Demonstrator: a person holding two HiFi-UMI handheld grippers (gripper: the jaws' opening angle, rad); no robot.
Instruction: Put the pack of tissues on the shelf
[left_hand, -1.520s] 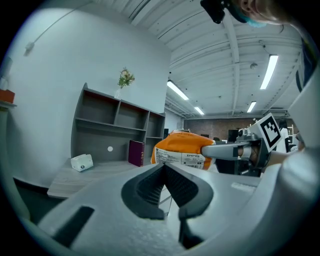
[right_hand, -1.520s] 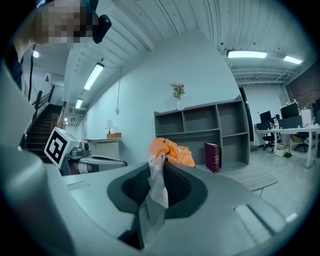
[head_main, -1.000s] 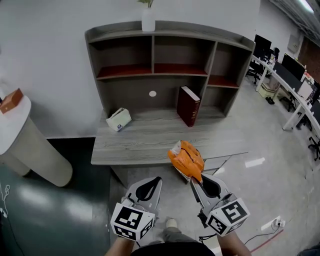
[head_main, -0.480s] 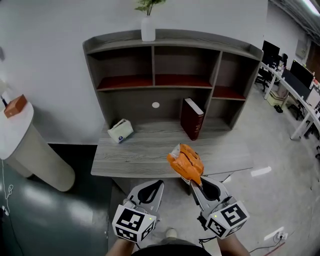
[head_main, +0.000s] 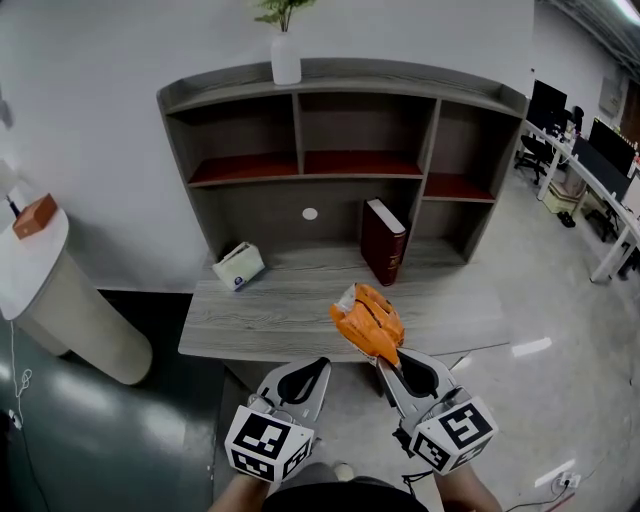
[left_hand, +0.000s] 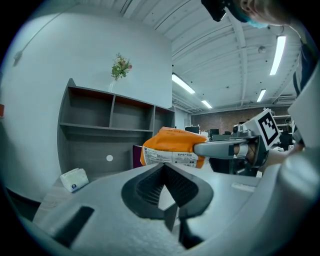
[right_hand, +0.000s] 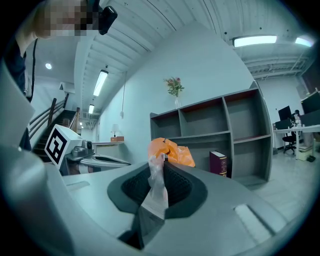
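- Head view: the right claw (head_main: 388, 352), low and right of centre, is closed on the rear end of the orange pack of tissues (head_main: 368, 322). The pack hangs in the air over the near edge of the grey bench (head_main: 260, 322), not yet on the shelf (head_main: 300, 90) at the top of the frame. Its long axis runs from the claw up the frame toward the shelf, free end leading. Holding it by the tail probably lets that end enter a compartment first. The left claw (head_main: 316, 364), lower centre, is closed and holds nothing. A dark red book (head_main: 383, 240) and a white packet (head_main: 238, 266) stand at the back of the bench, below the shelf compartments.
- Left gripper view: the jaws of the left claw (left_hand: 164, 166) meet at the tips with nothing between them. Above them, mid-frame, the pack (left_hand: 172, 147) lies level across the picture with its printed face toward the camera. The right claw (left_hand: 199, 148) grips it from the right.
- Right gripper view: the right claw (right_hand: 162, 161) pinches the clear sealed flap (right_hand: 156, 192) of the wrapper, not the body of the pack. The orange body (right_hand: 172, 152) juts beyond the tips, pointing toward the shelf (right_hand: 220, 132) at centre right.
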